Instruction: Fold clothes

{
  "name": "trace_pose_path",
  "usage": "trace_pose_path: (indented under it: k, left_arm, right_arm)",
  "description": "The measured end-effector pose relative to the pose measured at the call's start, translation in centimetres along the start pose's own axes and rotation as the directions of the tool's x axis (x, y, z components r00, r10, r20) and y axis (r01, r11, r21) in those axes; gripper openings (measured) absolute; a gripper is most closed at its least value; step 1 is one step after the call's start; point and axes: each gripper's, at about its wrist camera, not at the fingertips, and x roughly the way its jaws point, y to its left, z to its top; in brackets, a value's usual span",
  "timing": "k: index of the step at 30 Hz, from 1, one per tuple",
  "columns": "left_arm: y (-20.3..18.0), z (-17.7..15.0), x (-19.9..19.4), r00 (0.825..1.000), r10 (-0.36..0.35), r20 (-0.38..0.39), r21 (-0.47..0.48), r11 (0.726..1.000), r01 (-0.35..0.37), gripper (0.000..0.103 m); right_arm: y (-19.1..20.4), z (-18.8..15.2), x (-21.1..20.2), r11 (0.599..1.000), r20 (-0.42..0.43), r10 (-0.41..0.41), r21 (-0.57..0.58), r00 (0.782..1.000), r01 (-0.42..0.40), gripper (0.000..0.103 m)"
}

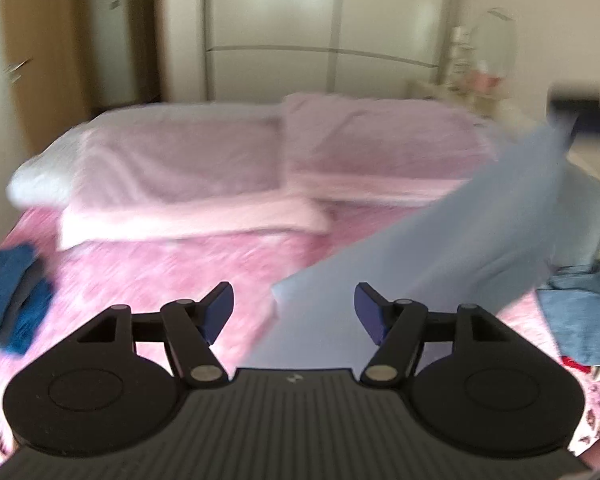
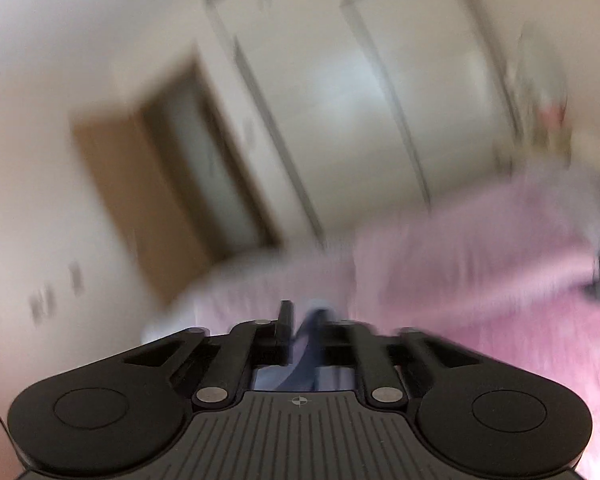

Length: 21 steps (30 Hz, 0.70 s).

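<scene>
Pale blue cloth [image 1: 440, 248] stretched up rightward, pinched in right gripper [image 2: 304, 328], left gripper [image 1: 294, 312] spread wide, two pillows [image 1: 172, 156], pink bed [image 1: 172, 280]

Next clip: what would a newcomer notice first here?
A pale blue cloth hangs diagonally over the pink bed, lifted at upper right by the right tongs, which pinch it. The left tongs gape open below it. Dark blue clothes lie at the bed's left edge.

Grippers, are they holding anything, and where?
The right gripper pinches the blue cloth at its edge. The left gripper is open, holding nothing.
</scene>
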Motion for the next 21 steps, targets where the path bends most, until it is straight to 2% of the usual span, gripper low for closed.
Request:
trace_pose_path:
  k: [3,4,7,11,14,21]
  left_arm:
    - [2.1,-2.2,-0.7,0.997,0.053,-0.048,-0.022,0.998,-0.054,0.064]
    - [2.8,-2.9,-0.9,0.996,0.067,-0.064,-0.024,0.997,-0.068,0.064]
    - [4.1,-5.0,-2.0,0.990,0.096,-0.104,-0.027,0.995,-0.099,0.064]
    - [4.5,-7.7,-3.3,0.982,0.121,-0.143,-0.034,0.991,-0.127,0.064]
    - [4.1,-9.4,-3.8,0.977,0.134,-0.168,-0.039,0.989,-0.143,0.064]
    - [1.7,-13.8,-6.3,0.962,0.165,-0.217,-0.048,0.983,-0.180,0.064]
  right_arm:
    - [2.1,-2.9,2.4,0.998,-0.079,-0.007,-0.055,0.997,0.003,0.034]
    - [2.6,-3.8,3.0,0.996,-0.106,-0.027,-0.093,0.994,0.017,0.042]
    - [2.9,-6.7,4.3,0.981,-0.193,-0.064,-0.193,0.979,0.026,0.043]
    - [3.2,-12.5,3.4,0.967,-0.294,-0.065,-0.253,0.954,-0.012,0.043]
    - [4.0,-16.9,0.8,0.957,-0.348,-0.079,-0.290,0.934,-0.027,0.043]
    - [3.9,-22.8,-2.7,0.915,-0.433,-0.100,-0.394,0.896,-0.088,0.043]
